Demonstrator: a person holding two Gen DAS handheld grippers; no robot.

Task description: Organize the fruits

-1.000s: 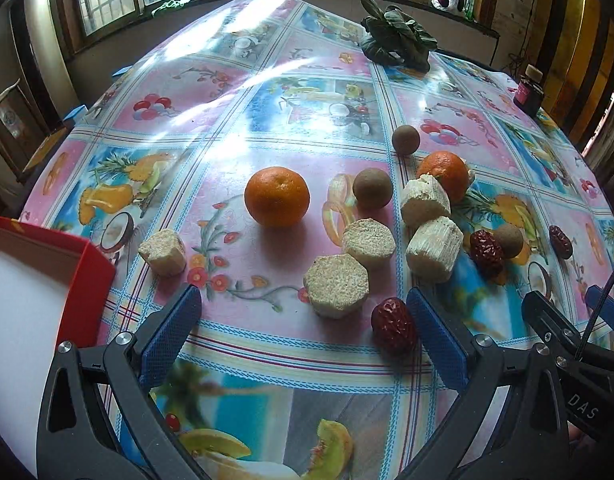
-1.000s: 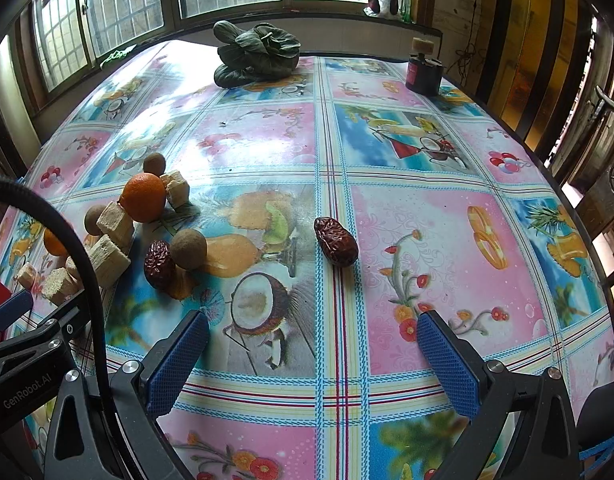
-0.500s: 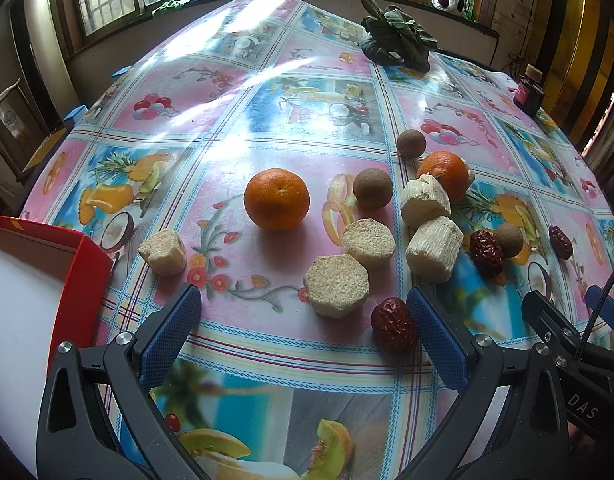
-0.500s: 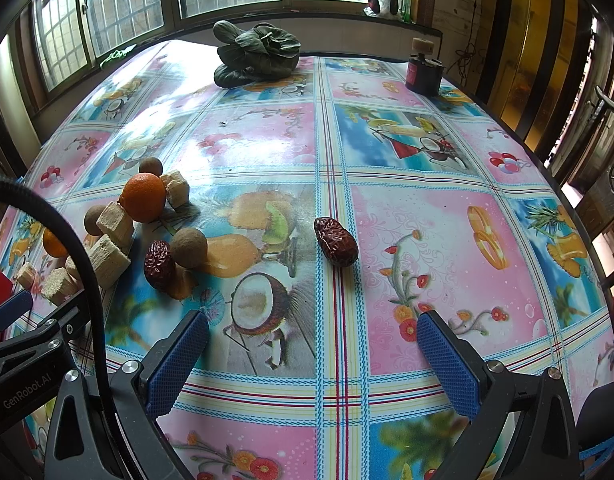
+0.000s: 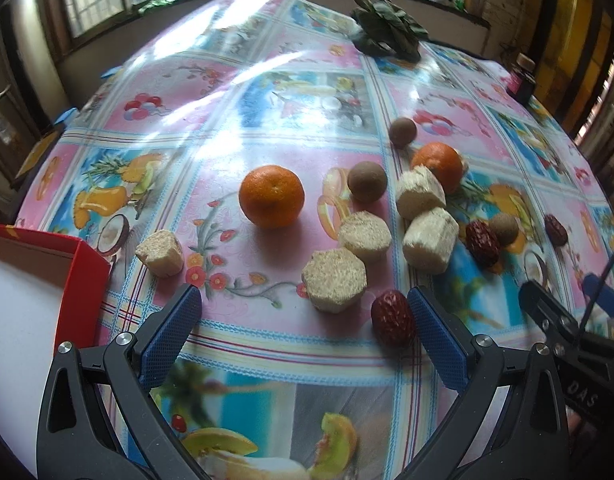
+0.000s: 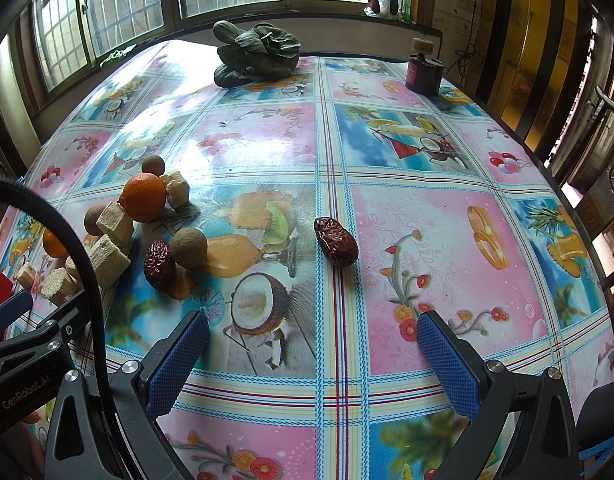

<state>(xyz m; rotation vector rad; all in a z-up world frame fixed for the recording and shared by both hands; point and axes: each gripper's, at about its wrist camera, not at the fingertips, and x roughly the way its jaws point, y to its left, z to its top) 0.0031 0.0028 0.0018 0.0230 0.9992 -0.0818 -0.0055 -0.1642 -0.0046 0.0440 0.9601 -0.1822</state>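
Fruit lies scattered on a fruit-print tablecloth. In the left wrist view an orange (image 5: 271,195) sits mid-table, a second orange (image 5: 438,163) farther right, with several pale sugarcane chunks (image 5: 333,279) and brown longans (image 5: 366,181) between them. A red date (image 5: 393,323) rests just inside the right finger of my left gripper (image 5: 303,332), which is open and empty. In the right wrist view a lone red date (image 6: 335,241) lies ahead of my right gripper (image 6: 313,354), also open and empty; another date (image 6: 159,264) and a longan (image 6: 188,242) sit to the left.
A red box (image 5: 85,264) with a white inside stands at the left table edge. A bunch of dark leafy greens (image 6: 257,53) and a small dark jar (image 6: 423,72) sit at the far side. Windows run behind the table.
The left gripper's view has shifted slightly; the red box shows a little less at the left. The fruit and the right gripper have not moved.
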